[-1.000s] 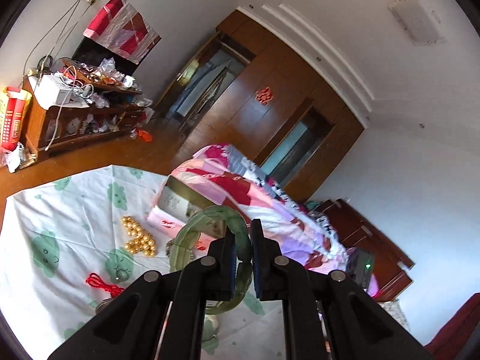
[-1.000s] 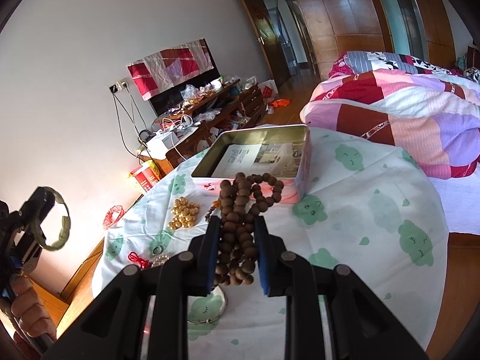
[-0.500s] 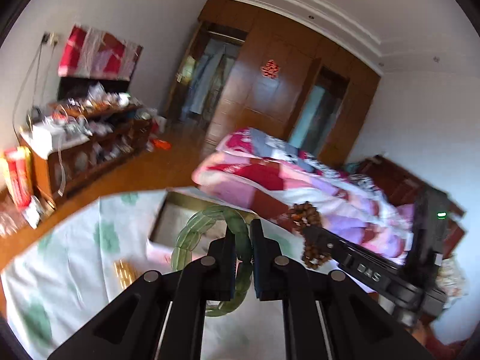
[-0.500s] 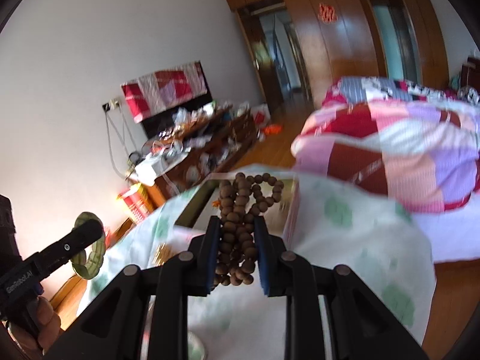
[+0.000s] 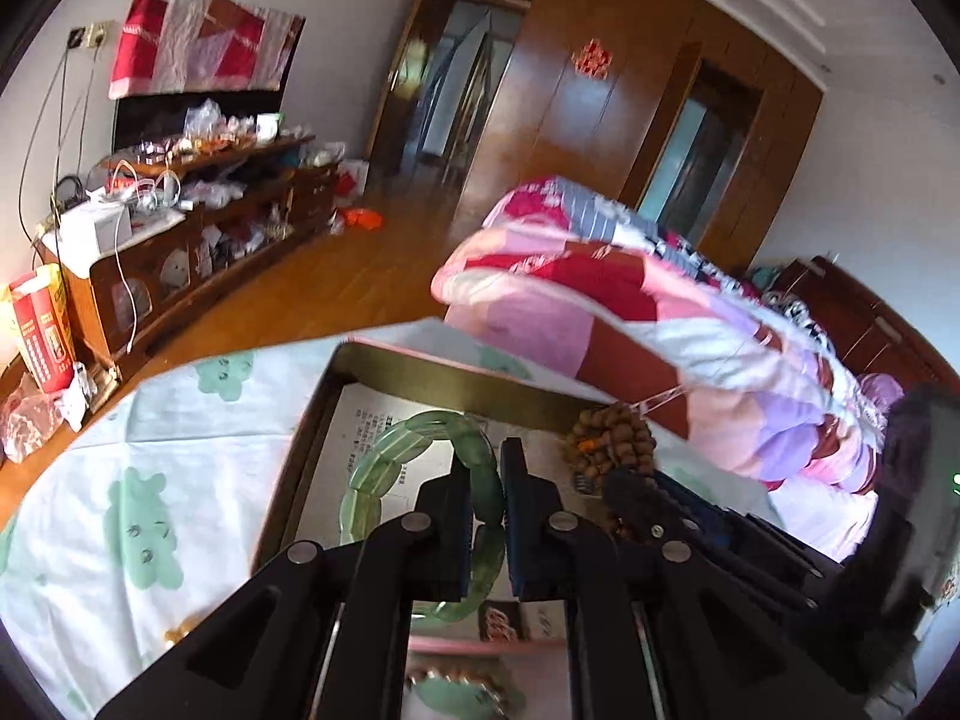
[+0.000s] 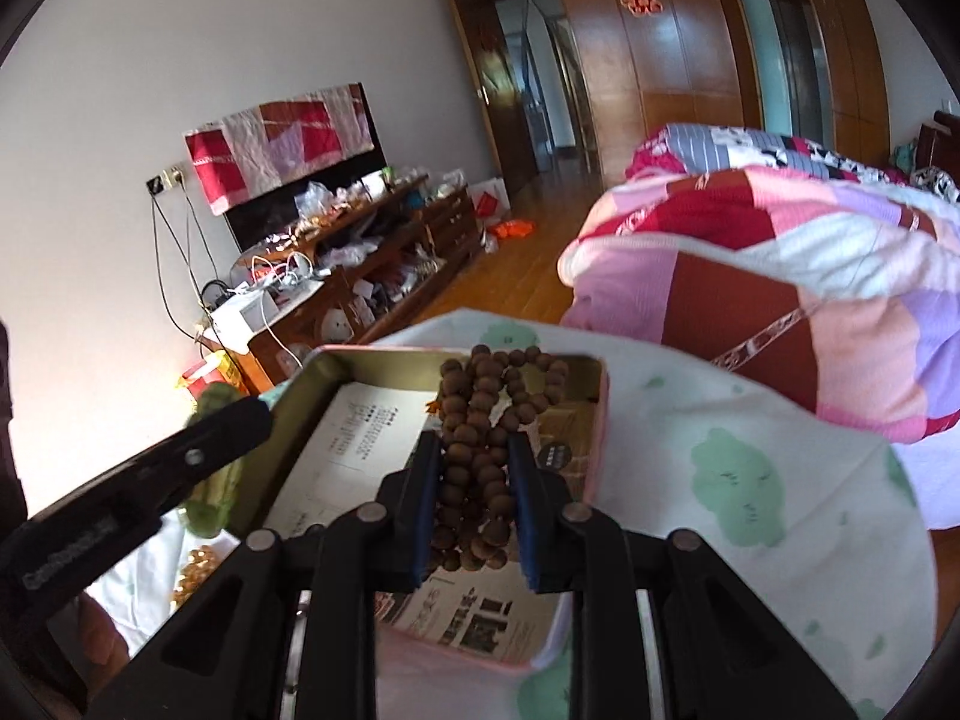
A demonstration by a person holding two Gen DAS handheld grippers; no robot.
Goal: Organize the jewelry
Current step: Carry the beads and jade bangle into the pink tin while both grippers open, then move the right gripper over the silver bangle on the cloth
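Observation:
My left gripper [image 5: 485,468] is shut on a green jade bracelet [image 5: 384,462] and holds it over the open tin box [image 5: 456,381]. My right gripper [image 6: 474,456] is shut on a bundle of brown wooden beads [image 6: 486,420], also held over the tin box [image 6: 336,369], which is lined with printed paper. The beads also show in the left wrist view [image 5: 609,435], to the right of the bracelet. The left gripper arm shows in the right wrist view [image 6: 138,480] with the bracelet [image 6: 210,498] partly hidden behind it.
The box stands on a white cloth with green prints [image 5: 150,504]. Gold beads [image 6: 195,570] lie on the cloth left of the box. Another green piece [image 5: 456,693] lies below my left fingers. A quilt-covered bed [image 6: 780,276] is to the right, a cluttered wooden cabinet [image 5: 198,228] on the left.
Both grippers have moved forward over the tin box with their jewelry and come close together. The box now lies directly beneath both loads.

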